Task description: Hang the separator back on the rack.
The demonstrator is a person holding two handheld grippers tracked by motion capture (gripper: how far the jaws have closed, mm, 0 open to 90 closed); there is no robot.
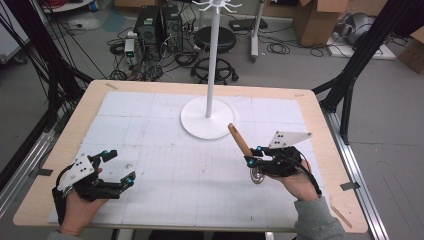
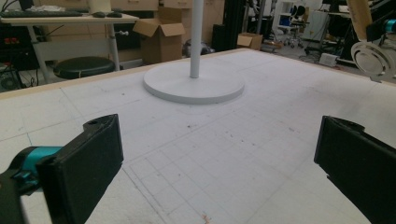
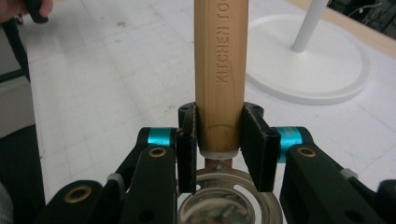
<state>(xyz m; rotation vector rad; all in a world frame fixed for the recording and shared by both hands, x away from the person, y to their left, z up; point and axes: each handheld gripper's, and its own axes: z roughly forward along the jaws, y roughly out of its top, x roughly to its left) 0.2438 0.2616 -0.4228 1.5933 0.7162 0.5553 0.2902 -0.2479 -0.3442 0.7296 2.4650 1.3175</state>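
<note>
Because the right gripper (image 1: 248, 159) had its fingers (image 3: 254, 144) clamped on the lower end of the pizza cutter's wooden handle (image 3: 220, 70), just above the metal wheel (image 3: 229, 205), the pizza cutter (image 1: 246, 150) stood clear of the desk (image 1: 165, 150) at the right of the high view, handle slanting up toward the white hanging stand (image 1: 209, 116) at centre. That grip near the wheel probably left the handle's free end exposed so it could be brought to one of the hooks at the stand's top (image 1: 216, 5), at the upper edge of the frame. The left gripper (image 1: 120, 167) rested at the lower left with its fingers (image 2: 88, 163) spread wide on nothing, seemingly kept aside.

The right gripper view gave what the high view could not: the stamped lettering "KITCHEN TOO" on the handle and the pads pressing both its sides. The left gripper view showed the wheel (image 2: 373, 58) from the side at its upper right and the stand's round base (image 2: 194, 85).
</note>
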